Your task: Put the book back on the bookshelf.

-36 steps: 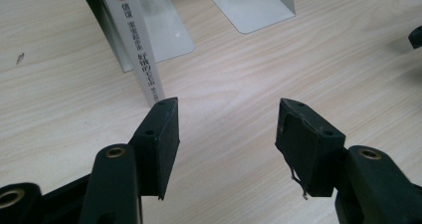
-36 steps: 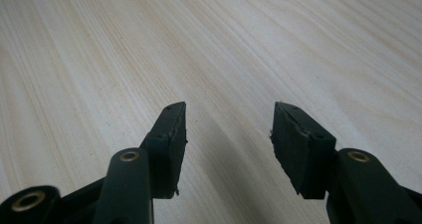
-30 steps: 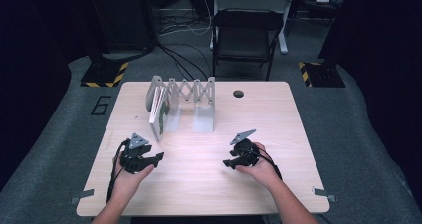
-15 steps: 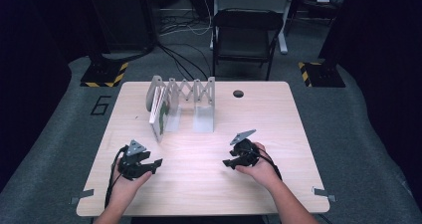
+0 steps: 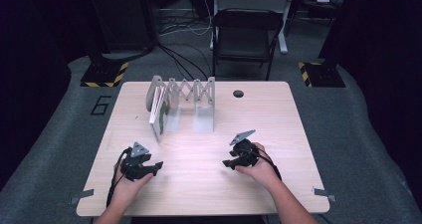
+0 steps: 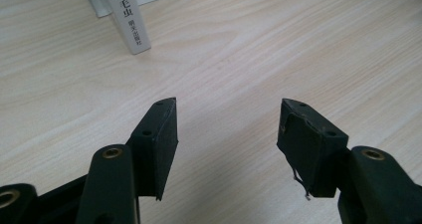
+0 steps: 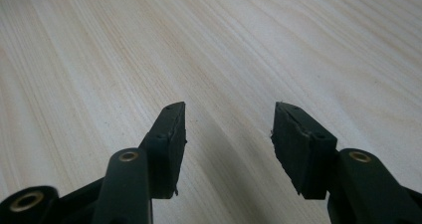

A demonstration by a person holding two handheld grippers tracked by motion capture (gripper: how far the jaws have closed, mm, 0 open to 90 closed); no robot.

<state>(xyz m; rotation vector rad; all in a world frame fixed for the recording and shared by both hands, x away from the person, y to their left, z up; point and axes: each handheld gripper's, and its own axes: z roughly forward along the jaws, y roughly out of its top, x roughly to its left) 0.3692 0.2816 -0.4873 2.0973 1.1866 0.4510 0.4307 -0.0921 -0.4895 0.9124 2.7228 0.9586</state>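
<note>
Item: one book (image 5: 160,115), thin, white-covered with green on its face, standing on edge at the left end of a grey expanding rack (image 5: 185,92) on the far-left part of a pale wooden table (image 5: 278,119); it leans against the rack's left leaf. In the left gripper view its white spine (image 6: 127,20), printed with dark characters, rises from the tabletop at upper left, the foot of the spine resting on the wood. Item: left gripper (image 5: 152,168), held low over the near-left table edge; jaws stand apart with bare wood between the pads, nothing held. Item: right gripper (image 5: 230,163), held over the near-right middle of the table; jaws likewise apart and empty, bare wood grain ahead of them in the right gripper view (image 7: 229,129). Governing relation: the book lies ahead of the left gripper and slightly to its left, near but not touching, while the right gripper sits well apart from it, across the table's middle. The left hand is the nearer. The book's long axis runs upright, its spine edge turned toward the person; a grasp would likely need the left jaws brought forward to straddle that narrow spine. Also present: a round cable hole (image 5: 238,93) beyond the rack, and a dark chair (image 5: 245,35) behind the table.
</note>
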